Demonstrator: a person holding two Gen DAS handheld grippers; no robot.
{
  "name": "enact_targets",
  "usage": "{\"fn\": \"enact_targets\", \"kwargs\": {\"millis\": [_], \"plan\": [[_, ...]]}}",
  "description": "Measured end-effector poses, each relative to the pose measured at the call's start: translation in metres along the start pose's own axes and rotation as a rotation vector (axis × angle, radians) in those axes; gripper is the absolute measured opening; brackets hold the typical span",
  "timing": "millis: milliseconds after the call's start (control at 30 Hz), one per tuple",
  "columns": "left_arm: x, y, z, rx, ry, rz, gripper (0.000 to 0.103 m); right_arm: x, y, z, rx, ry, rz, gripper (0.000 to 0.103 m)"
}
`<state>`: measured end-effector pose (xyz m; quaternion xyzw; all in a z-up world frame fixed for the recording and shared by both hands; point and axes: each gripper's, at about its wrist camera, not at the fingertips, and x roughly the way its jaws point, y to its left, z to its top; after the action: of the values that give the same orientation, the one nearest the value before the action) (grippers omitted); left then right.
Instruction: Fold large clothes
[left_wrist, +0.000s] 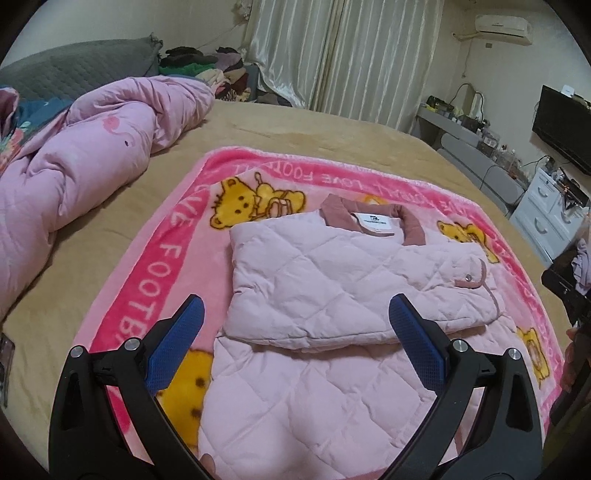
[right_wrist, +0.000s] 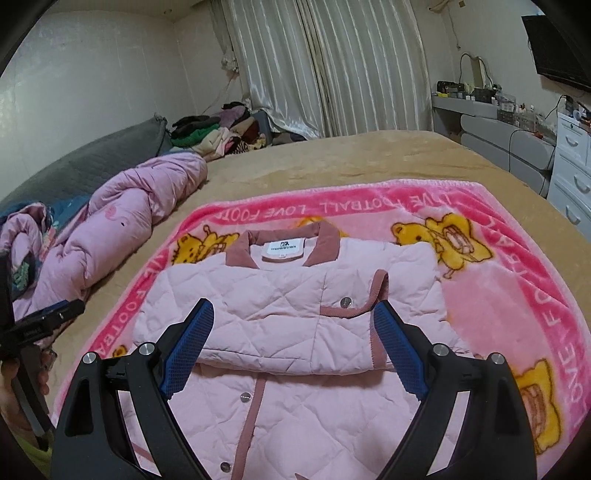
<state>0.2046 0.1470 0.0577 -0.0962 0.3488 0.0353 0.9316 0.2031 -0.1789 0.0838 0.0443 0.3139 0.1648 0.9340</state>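
A pale pink quilted jacket (left_wrist: 325, 291) (right_wrist: 280, 317) with a dusty-rose collar lies on a pink cartoon-bear blanket (left_wrist: 162, 273) (right_wrist: 480, 295), collar at the far end. Its sleeves are folded across the chest, forming a thick layer over the body. My left gripper (left_wrist: 295, 314) hovers above the jacket's near left part, jaws wide apart with nothing between the blue pads. My right gripper (right_wrist: 293, 321) hangs over the jacket's front with the snap buttons, also wide open and empty. The other gripper shows at each view's edge.
The blanket lies on a tan bed cover (left_wrist: 303, 129) (right_wrist: 332, 158). A bunched pink duvet (left_wrist: 81, 162) (right_wrist: 122, 225) lies to the left. A clothes pile (right_wrist: 221, 133) sits at the far corner; drawers (right_wrist: 572, 173) and a desk stand right.
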Motion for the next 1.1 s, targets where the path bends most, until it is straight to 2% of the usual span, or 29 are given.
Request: {"fn": "enact_targets", "kwargs": {"millis": [567, 1100], "plan": [[-0.042, -0.028, -0.020, 0.035, -0.004, 0.008, 0.094, -0.043, -0.009, -0.015, -0.026, -0.028, 0.051, 0.088], [-0.090, -0.050, -0.037, 0.083, -0.042, 0.016, 0.094, -0.083, -0.020, -0.035, -0.055, -0.034, 0.043, 0.088]]}}
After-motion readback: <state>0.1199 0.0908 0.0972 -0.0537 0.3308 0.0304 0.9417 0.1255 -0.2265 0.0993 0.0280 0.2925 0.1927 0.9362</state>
